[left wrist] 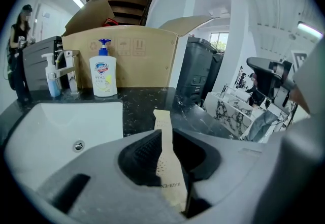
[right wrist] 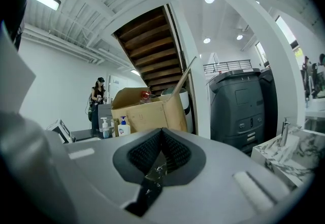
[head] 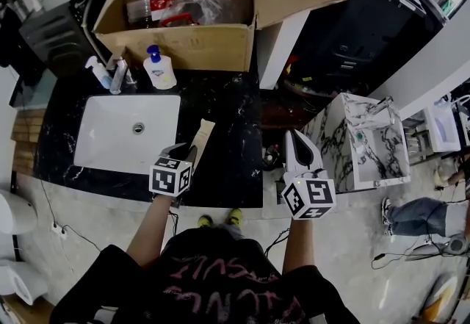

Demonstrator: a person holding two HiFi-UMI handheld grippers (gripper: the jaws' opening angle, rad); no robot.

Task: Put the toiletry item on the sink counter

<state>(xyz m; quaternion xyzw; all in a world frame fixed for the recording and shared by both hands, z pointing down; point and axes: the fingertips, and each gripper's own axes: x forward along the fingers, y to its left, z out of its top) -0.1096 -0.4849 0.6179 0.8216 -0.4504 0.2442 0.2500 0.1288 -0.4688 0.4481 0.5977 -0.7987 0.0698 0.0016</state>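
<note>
The toiletry item is a flat beige tube (head: 200,137) with small print. My left gripper (head: 188,153) is shut on its lower part, and its crimped end points out over the black marble sink counter (head: 229,140), just right of the white basin (head: 103,157). In the left gripper view the tube (left wrist: 163,129) stands up between the jaws of that gripper (left wrist: 165,149). My right gripper (head: 294,140) hangs off the counter's right edge, over the floor. In the right gripper view that gripper (right wrist: 160,153) is shut with nothing held.
A hand-soap pump bottle (head: 159,69), a smaller pump bottle (head: 99,73) and a faucet (head: 119,74) stand behind the basin. An open cardboard box (head: 192,45) fills the counter's back. A marble-patterned cabinet (head: 367,142) stands at the right, with a person's leg (head: 411,216) beyond it.
</note>
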